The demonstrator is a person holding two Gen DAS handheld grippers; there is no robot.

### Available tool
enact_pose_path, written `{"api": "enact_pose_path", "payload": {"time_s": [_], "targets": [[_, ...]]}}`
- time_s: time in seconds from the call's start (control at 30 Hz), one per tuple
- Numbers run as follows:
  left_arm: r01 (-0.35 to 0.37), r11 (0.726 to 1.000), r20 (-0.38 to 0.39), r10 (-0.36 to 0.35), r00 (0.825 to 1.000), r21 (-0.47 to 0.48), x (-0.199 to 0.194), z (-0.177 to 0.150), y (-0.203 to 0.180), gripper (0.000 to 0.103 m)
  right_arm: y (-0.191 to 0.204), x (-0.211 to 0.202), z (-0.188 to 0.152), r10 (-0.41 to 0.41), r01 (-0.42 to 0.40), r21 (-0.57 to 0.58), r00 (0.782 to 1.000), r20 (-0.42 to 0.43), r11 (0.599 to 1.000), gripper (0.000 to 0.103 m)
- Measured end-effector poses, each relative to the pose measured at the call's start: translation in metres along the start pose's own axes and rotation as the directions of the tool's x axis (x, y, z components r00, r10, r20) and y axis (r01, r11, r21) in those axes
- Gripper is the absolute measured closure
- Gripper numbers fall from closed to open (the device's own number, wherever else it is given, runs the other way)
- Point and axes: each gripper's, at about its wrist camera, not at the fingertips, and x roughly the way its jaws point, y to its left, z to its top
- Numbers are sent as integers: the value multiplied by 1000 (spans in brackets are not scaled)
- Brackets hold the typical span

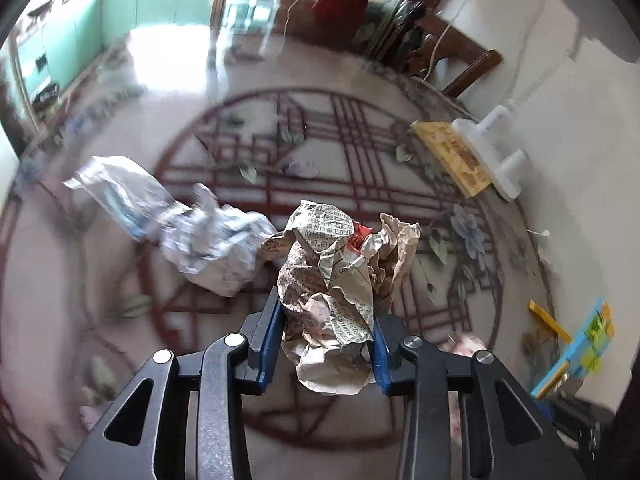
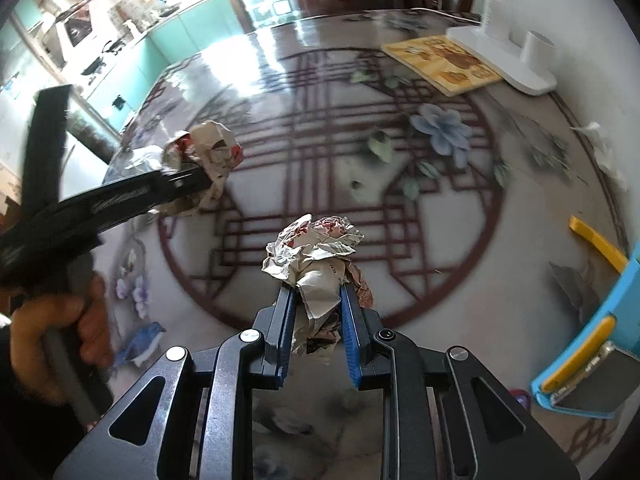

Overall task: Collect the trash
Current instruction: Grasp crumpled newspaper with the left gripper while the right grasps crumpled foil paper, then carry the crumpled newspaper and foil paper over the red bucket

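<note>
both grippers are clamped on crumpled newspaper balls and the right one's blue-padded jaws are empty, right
Not quite. The right gripper is not empty: its blue-padded jaws are shut on a crumpled newspaper ball, as the right wrist view shows. The left gripper is indeed clamped on its own crumpled newspaper ball, seen in the left wrist view.

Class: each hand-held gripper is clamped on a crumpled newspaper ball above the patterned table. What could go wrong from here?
1. The left hand-held gripper pinches only the base of its newspaper ball; loose folds may slip out.
2. The right hand-held gripper holds a thin neck of its paper wad, which might tear.
3. Another crumpled paper remains on the table.
</note>
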Motion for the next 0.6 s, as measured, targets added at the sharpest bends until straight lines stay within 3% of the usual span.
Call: {"api": "enact_pose_path", "payload": {"time_s": [0.37, 0.6], "targets": [[-86, 995, 129, 91, 987, -44, -101, -17, 48, 67, 64, 6, 7, 58, -57, -96, 998, 10, 994, 82], [-131, 990, 168, 140, 976, -60, -137, -27, 84, 67, 104, 9, 10, 75, -72, -150, 997, 13, 986, 82]]}}
